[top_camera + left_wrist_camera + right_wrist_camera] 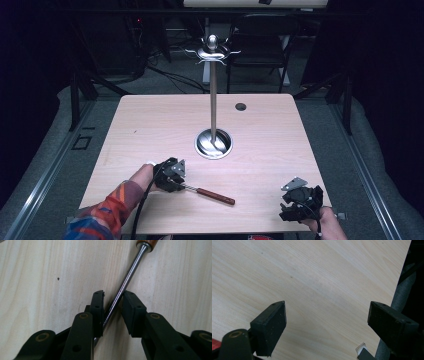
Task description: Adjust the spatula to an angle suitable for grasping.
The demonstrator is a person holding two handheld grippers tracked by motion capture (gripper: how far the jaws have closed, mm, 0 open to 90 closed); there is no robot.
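At the near right corner of the pale wooden table (150,130), the right gripper (301,199) is held low over bare wood; in the right gripper view its jaws are seen spread wide with nothing between them. Further left, the left gripper (172,175) is pressed down toward the tabletop by a hand in a sleeve patterned orange and blue (107,212). A slim utensil with a polished steel shaft and a reddish-brown wooden handle (210,193) is seen lying flat on the table, the handle pointing toward the right gripper. In the left gripper view the jaws are drawn narrow around the shaft (125,281), one pad touching it; a tight clamp cannot be confirmed. Beyond, a tall polished metal stand with hooked arms on a round base (213,100) is set upright at the table's middle.
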